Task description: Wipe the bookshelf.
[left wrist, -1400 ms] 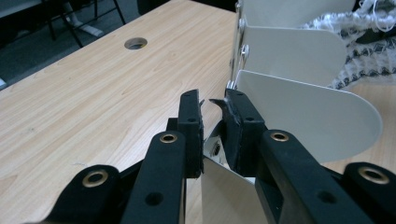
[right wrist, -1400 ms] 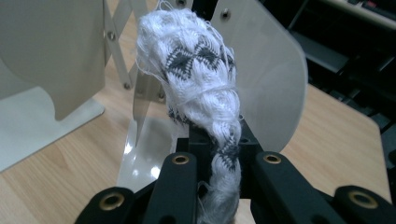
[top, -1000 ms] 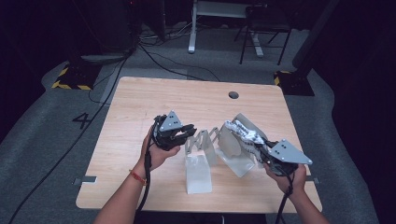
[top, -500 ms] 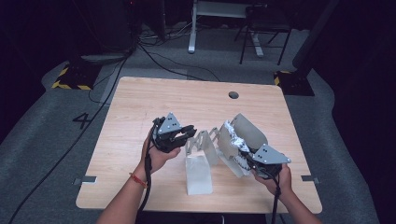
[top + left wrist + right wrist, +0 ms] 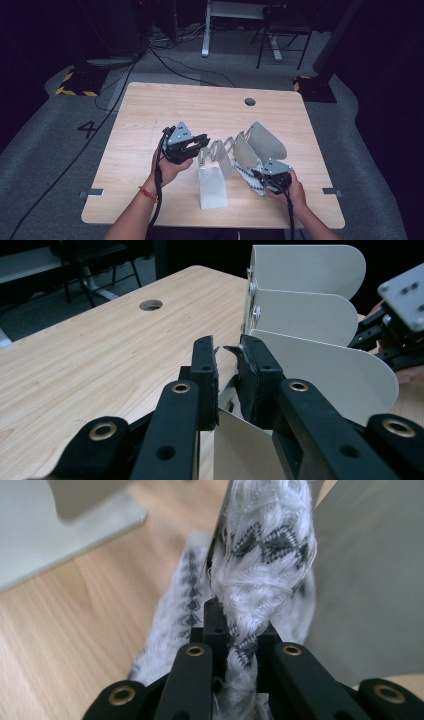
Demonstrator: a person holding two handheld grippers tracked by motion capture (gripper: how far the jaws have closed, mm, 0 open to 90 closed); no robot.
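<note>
The left gripper [image 5: 192,145] was held above the wooden table [image 5: 150,115], its jaws pointing toward the right gripper. In the left gripper view its jaws stood nearly closed, clamped on the thin edge of one grey plate of an expanding rack [image 5: 305,320]. The plate ran down between the pads, and the rest of the rack's rounded plates fanned out just beyond and to the right of the jaw tips. Beyond the jaws on the other side, the tabletop showed a round hole [image 5: 151,304].

The right gripper [image 5: 265,180] was low near the table's front edge, at the rack's [image 5: 250,145] opposite end. Its jaws were closed tight on a white and grey patterned woolly cloth [image 5: 260,555], bunched between the pads. From the jaw tips the cloth ran forward and up along the edge of a grey plate [image 5: 360,580] that stood just to the right of the jaws. A second fold of the cloth trailed to the left of the jaws and lay on the wood. In the high view the cloth [image 5: 248,176] showed as a pale strip just left of the right gripper, against the nearest plates.

A flat white panel [image 5: 212,187] lay on the table between the two grippers, nearer the person than the rack's zigzag links.
</note>
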